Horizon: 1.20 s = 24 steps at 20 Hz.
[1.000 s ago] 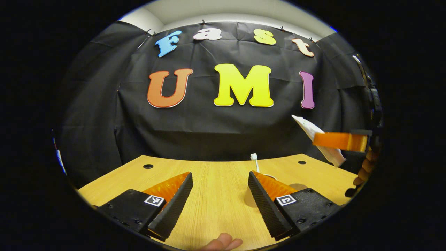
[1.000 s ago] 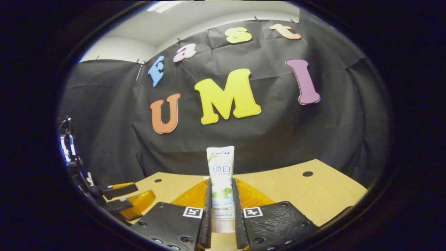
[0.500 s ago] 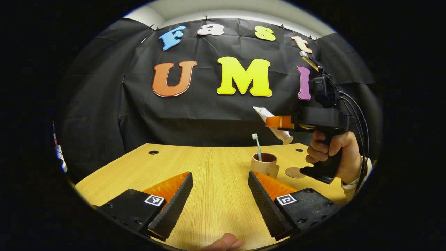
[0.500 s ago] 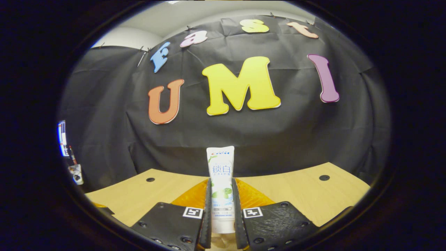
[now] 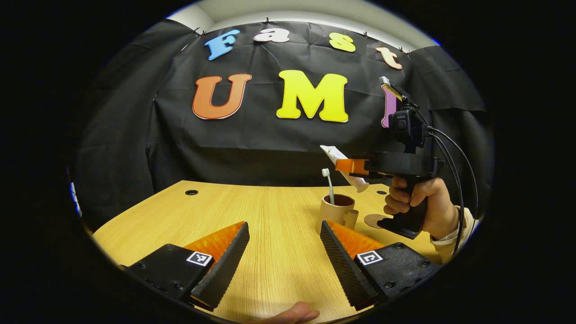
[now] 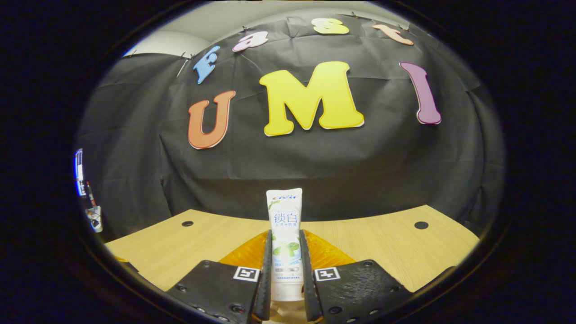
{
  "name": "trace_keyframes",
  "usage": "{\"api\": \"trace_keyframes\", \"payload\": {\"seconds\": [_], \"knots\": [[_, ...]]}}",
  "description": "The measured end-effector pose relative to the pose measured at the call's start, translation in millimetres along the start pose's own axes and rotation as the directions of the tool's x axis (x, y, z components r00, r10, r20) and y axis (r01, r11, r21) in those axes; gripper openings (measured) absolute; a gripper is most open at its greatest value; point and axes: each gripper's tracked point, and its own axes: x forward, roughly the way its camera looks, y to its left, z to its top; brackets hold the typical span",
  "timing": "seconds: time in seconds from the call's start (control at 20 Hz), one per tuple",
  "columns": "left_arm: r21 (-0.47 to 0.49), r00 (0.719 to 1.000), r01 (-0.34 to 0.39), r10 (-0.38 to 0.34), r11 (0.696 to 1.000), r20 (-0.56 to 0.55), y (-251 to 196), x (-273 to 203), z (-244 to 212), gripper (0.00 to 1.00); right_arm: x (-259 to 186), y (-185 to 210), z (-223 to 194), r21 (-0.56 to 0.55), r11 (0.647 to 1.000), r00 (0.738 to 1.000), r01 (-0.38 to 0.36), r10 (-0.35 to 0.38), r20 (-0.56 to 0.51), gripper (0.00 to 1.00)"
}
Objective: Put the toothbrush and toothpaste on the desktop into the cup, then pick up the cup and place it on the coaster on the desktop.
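Toothpaste up in my right jaws, left ones wide open over the tabletop (image 5: 270, 216).

Left to right in the left gripper view: my left gripper (image 5: 283, 252) hangs low with its jaws spread apart and nothing in them, then the cup (image 5: 332, 211) stands on the wood with the toothbrush (image 5: 328, 184) upright inside, bristles up, and the coaster (image 5: 374, 220) lies flat just beside it. Above the cup my right gripper (image 6: 285, 274) is clenched on the toothpaste (image 6: 285, 243), tube tilted with its cap end angled down toward the cup.
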Motion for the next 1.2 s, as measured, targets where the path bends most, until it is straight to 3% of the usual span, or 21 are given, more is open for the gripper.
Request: {"api": "trace_keyframes", "payload": {"seconds": [0.3, 0.6, 0.65, 0.7, 0.8, 0.95, 1.05, 1.1, 1.2], "knots": [[0.019, 1.000, 0.016, -0.016, 1.000, -0.008, -5, -1, -4, 1.00, 1, 1, 6, -0.051, 0.998, 0.999, -0.021, 0.023, 0.035, 0.33], [0.027, 0.999, -0.017, 0.017, 1.000, -0.031, -1, 1, -8, 1.00, -7, 5, 12, -0.024, 0.999, 0.998, -0.044, 0.045, 0.042, 0.34], [0.033, 0.999, -0.021, 0.022, 0.999, -0.035, -3, 2, -6, 1.00, -11, 4, 13, -0.020, 0.999, 0.998, -0.041, 0.042, 0.042, 0.37], [0.031, 0.999, -0.024, 0.025, 0.999, -0.036, -7, 4, 2, 1.00, -12, 3, 16, -0.019, 0.999, 0.998, -0.039, 0.040, 0.055, 0.51], [-0.005, 1.000, 0.000, -0.001, 1.000, -0.030, -28, 13, 24, 1.00, -24, -3, 17, -0.054, 0.998, 0.997, -0.046, 0.049, 0.057, 0.68], [-0.025, 0.999, -0.005, 0.004, 1.000, -0.037, -39, 24, 38, 1.00, -34, -18, 23, -0.093, 0.995, 0.995, -0.022, 0.031, 0.094, 0.82], [-0.037, 0.999, -0.006, 0.005, 0.999, -0.039, -53, 34, 49, 1.00, -43, -24, 26, -0.079, 0.997, 0.994, -0.015, 0.023, 0.107, 0.85], [-0.040, 0.996, 0.005, -0.008, 0.999, -0.092, -67, 45, 50, 0.98, -57, -27, 24, -0.052, 0.998, 0.995, -0.024, 0.029, 0.098, 0.92], [-0.063, 0.986, 0.038, -0.048, 0.997, -0.160, -85, 56, 50, 0.98, -67, -30, 24, -0.046, 0.998, 0.994, -0.033, 0.038, 0.102, 0.93]]}}
